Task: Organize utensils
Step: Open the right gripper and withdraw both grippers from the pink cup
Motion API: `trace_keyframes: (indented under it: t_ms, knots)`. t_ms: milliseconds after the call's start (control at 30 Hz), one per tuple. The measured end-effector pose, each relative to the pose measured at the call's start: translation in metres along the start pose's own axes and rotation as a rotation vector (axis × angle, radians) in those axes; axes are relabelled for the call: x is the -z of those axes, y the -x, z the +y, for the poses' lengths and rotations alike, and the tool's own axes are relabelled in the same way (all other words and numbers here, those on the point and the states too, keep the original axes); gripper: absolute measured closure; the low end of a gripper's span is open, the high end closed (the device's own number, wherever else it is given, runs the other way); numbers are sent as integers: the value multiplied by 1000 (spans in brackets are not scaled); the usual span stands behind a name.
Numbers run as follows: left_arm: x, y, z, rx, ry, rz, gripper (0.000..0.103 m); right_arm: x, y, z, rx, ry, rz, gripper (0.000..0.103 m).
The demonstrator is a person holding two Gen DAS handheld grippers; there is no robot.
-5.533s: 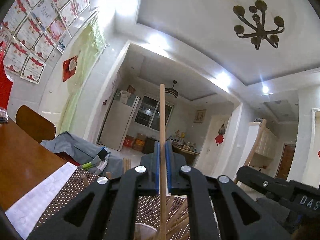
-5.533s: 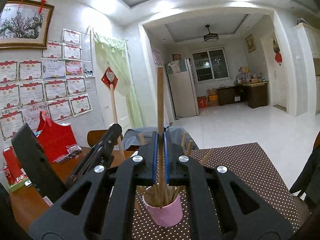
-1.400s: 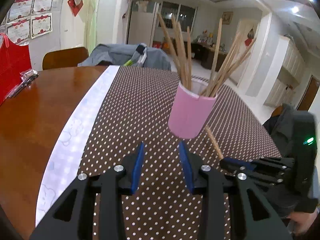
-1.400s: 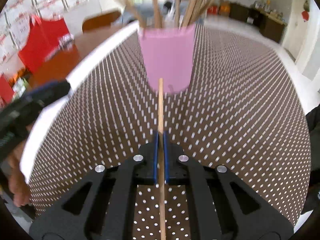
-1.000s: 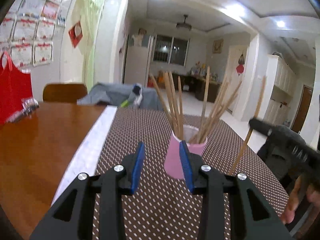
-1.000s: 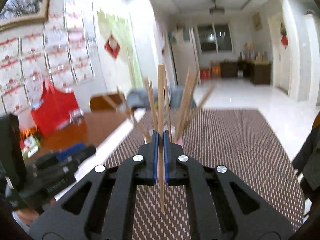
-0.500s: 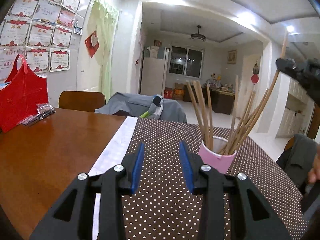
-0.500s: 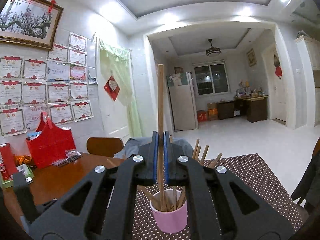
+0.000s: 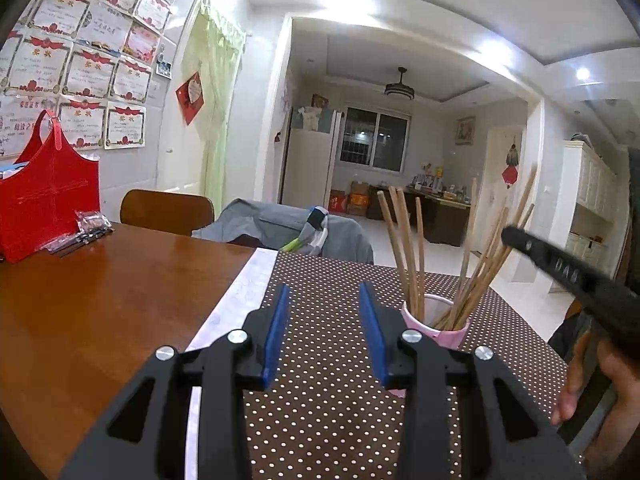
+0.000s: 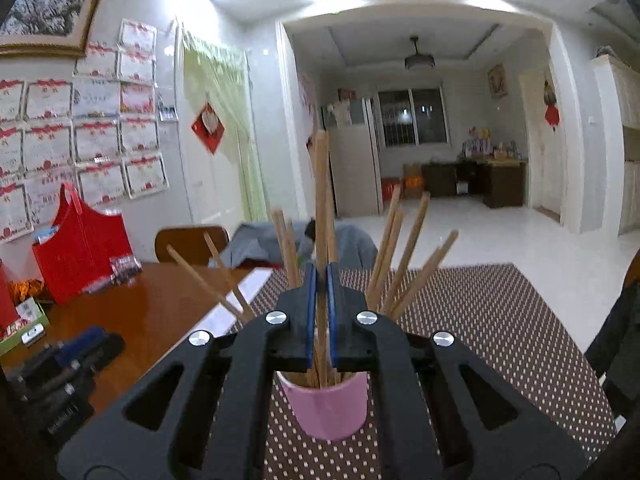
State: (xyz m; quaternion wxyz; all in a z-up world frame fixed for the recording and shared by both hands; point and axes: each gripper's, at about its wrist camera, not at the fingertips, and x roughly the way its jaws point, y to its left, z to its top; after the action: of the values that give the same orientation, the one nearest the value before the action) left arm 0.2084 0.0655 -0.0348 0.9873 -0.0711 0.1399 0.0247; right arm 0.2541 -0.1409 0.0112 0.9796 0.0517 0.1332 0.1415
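A polished wooden worktop (image 9: 100, 292) carries a brown polka-dot tablecloth (image 9: 332, 412) with a pale border strip (image 9: 240, 296) running along its left side. A pink cup (image 10: 329, 408) packed with wooden chopsticks (image 9: 408, 248) stands on the dotted cloth, toward the worktop's right side. On the bare wood at the far left corner sit a red bag (image 9: 44, 196) and, just beside it, small clear packets (image 9: 86, 228). A green-edged box (image 10: 24, 320) rests along the left edge.
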Motion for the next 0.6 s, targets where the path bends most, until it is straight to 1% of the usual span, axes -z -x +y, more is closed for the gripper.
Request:
trace_keyframes:
  t_ms: [67, 133, 167, 200, 233, 467, 500, 533, 567, 600]
  knots:
    - [-1, -1, 1, -3, -3, 1, 67, 4, 1, 0, 9, -7, 5, 95]
    - [-2, -1, 2, -7, -3, 0, 67, 6, 6, 2, 26, 0, 6, 81]
    - [-3, -1, 2, -9, -2, 0, 67, 8, 12, 3, 29, 1, -1, 64]
    - [-3, -1, 2, -7, -2, 1, 67, 8, 14, 3, 31, 0, -8, 55]
    - [-4, 0, 2, -6, 0, 0, 67, 9, 20, 3, 34, 1, -21, 55]
    - [-7, 9, -4, 3, -18, 0, 67, 8, 53, 7, 50, -3, -26, 55]
    - [-8, 13, -6, 5, -22, -2, 64, 8, 60, 8, 50, -3, -32, 55]
    - [-9, 18, -8, 7, -26, -6, 54, 7, 64, 9, 48, -5, -34, 55]
    - [-11, 24, -9, 9, -28, -16, 50, 7, 69, 10, 48, -7, -35, 55]
    - [-11, 30, -11, 11, -29, -25, 50, 7, 77, 12, 50, -8, -40, 55]
